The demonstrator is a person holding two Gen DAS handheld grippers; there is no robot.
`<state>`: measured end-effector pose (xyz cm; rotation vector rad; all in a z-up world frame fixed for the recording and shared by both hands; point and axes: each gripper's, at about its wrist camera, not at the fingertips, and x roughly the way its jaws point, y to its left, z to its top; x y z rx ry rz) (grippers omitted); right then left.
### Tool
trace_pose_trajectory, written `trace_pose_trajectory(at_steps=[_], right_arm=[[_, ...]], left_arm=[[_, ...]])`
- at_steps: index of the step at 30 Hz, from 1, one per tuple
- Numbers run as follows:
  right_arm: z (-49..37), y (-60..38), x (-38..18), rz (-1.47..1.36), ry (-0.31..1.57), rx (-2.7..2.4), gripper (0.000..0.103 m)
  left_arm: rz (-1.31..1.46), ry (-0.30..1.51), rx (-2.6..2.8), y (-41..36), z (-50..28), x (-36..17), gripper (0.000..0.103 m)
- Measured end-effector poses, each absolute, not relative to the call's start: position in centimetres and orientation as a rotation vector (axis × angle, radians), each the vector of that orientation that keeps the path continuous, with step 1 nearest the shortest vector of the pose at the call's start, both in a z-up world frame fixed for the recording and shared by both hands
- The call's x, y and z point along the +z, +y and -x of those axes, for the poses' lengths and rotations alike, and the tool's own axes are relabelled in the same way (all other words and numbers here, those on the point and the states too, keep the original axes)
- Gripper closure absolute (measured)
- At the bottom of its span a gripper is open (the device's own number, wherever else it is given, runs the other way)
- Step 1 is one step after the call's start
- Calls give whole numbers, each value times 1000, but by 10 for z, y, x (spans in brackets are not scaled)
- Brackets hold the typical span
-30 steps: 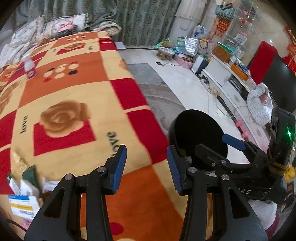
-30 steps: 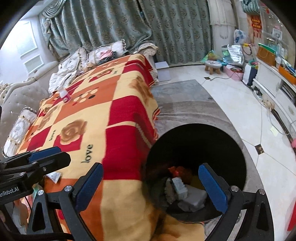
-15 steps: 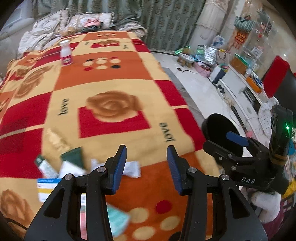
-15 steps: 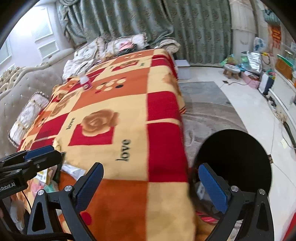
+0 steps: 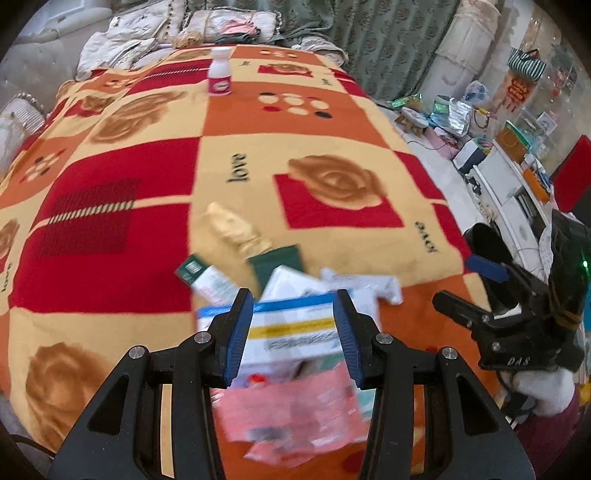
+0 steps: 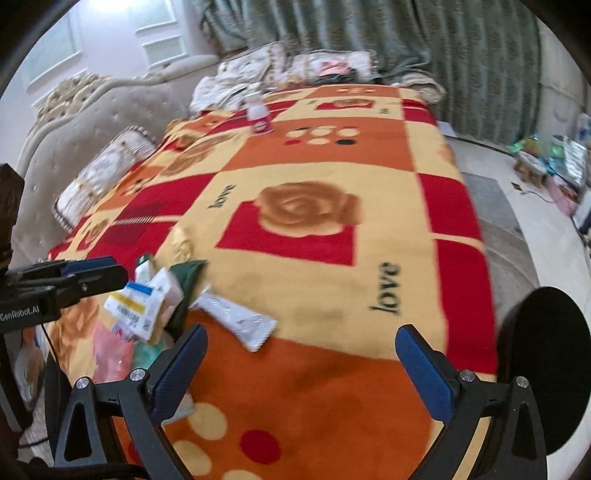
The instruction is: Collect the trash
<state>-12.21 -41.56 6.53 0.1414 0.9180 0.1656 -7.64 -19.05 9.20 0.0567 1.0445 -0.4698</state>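
A pile of trash lies on the red and orange blanket [image 5: 332,122]: a white box with blue and yellow stripes [image 5: 295,328], a pink bag [image 5: 291,410], a dark green packet [image 5: 277,264], a white wrapper [image 6: 236,317] and a gold wrapper [image 5: 232,229]. My left gripper [image 5: 293,332] is open and hovers over the striped box, which also shows in the right wrist view [image 6: 136,310]. My right gripper [image 6: 301,369] is wide open and empty over the blanket's near edge. The black bin [image 6: 546,369] stands at the right beside the blanket.
A white bottle with a pink label [image 5: 219,72] stands far back on the blanket. Pillows and bedding [image 5: 147,33] lie behind it. A padded sofa back [image 6: 74,133] runs along the left. Floor clutter and a low cabinet [image 5: 517,173] are at the right.
Both grippers have swung left from the bin to the blanket. My left gripper now hangs over the trash pile. The bin has slid to the right edge of both views.
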Motion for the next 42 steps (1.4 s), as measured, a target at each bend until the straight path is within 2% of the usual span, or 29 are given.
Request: trace_pose_trajectory(at_steps=[8, 21, 24, 27, 29, 32, 42], right_arm=[[115, -399, 53, -103, 962, 206, 2], [88, -371, 31, 12, 1010, 249, 3], [78, -364, 26, 46, 1010, 260, 16], [70, -359, 21, 67, 1009, 277, 32], [68, -358, 20, 86, 992, 261, 47], [66, -365, 21, 73, 982, 242, 61], [68, -414, 24, -57, 987, 104, 64]], left_arm=[[-147, 1086, -484, -165, 97, 78, 60], [-201, 1100, -474, -182, 80, 56, 60], [-194, 1101, -445, -186, 65, 52, 60], [-169, 1090, -426, -189, 49, 52, 60], [-156, 1084, -411, -192, 37, 52, 60], [-134, 1076, -392, -198, 17, 50, 60], [-60, 1090, -407, -198, -14, 48, 60]])
